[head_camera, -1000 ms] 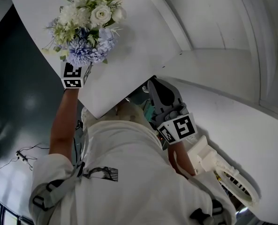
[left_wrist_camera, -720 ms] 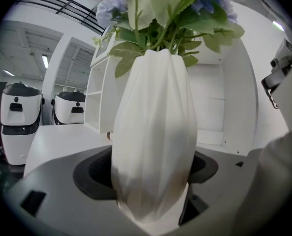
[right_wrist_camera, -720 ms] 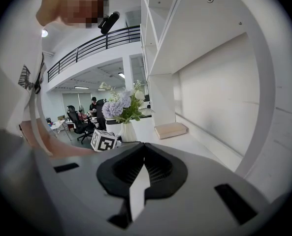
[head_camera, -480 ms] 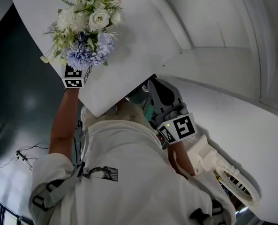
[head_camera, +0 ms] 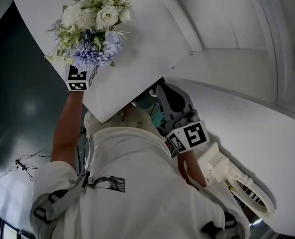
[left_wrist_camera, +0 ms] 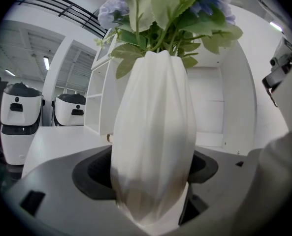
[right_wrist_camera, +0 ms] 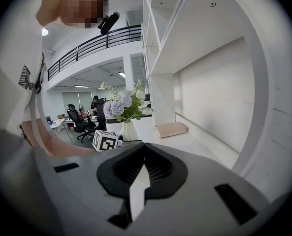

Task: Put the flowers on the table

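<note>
A bunch of white and pale blue flowers (head_camera: 90, 26) stands in a white ribbed vase (left_wrist_camera: 153, 132). My left gripper (head_camera: 82, 72) is shut on the vase's lower body, and its marker cube shows just below the blooms. The vase is upright over the near corner of the white table (head_camera: 137, 49); I cannot tell if its base touches. In the right gripper view the flowers (right_wrist_camera: 122, 107) and vase (right_wrist_camera: 129, 131) stand off to the left. My right gripper (head_camera: 173, 99) is held near the person's chest, shut and holding nothing.
A tan wooden block (right_wrist_camera: 170, 129) lies on the table beyond the vase. White shelving (left_wrist_camera: 104, 97) rises along the table's side. Two white robots (left_wrist_camera: 20, 112) stand at the left. Office chairs (right_wrist_camera: 79, 119) stand further back. A white fan-like object (head_camera: 242, 183) sits at lower right.
</note>
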Demonstrator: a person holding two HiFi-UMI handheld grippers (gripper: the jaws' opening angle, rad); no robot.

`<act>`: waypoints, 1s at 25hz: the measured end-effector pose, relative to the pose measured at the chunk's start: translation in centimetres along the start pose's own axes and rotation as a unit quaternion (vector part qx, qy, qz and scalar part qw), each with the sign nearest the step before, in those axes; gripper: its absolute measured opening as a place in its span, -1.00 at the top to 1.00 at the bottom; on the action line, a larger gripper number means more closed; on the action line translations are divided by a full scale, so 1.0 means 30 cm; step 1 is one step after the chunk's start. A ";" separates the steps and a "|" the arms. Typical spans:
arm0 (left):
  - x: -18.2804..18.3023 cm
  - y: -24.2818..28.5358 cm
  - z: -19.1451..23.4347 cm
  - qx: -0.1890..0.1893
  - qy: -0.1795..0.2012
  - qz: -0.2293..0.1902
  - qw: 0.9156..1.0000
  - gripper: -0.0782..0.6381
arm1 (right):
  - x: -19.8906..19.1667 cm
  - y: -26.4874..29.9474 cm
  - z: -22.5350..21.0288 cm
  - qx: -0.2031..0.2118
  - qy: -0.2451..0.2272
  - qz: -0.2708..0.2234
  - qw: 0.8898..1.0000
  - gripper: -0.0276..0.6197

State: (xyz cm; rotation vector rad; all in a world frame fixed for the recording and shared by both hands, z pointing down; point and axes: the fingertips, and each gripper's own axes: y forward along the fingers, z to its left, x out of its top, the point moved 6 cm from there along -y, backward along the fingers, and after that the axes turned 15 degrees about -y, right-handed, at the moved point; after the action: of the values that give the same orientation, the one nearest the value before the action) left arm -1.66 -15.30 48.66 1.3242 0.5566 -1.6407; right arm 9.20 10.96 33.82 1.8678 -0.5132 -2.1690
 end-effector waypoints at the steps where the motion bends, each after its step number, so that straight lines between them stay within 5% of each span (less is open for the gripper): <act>1: -0.001 0.000 0.000 0.000 0.000 0.000 1.000 -0.31 | 0.001 0.000 0.001 0.000 -0.001 0.000 1.000 0.88; 25: 0.005 -0.075 -0.005 -0.002 0.003 -0.007 1.000 -0.56 | 0.029 0.006 0.060 0.016 -0.012 -0.012 1.000 0.88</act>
State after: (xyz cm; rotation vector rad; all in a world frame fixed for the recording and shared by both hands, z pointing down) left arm -3.52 -14.19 48.06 1.3252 0.5737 -1.6462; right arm 7.29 10.65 33.34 1.8769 -0.5366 -2.2128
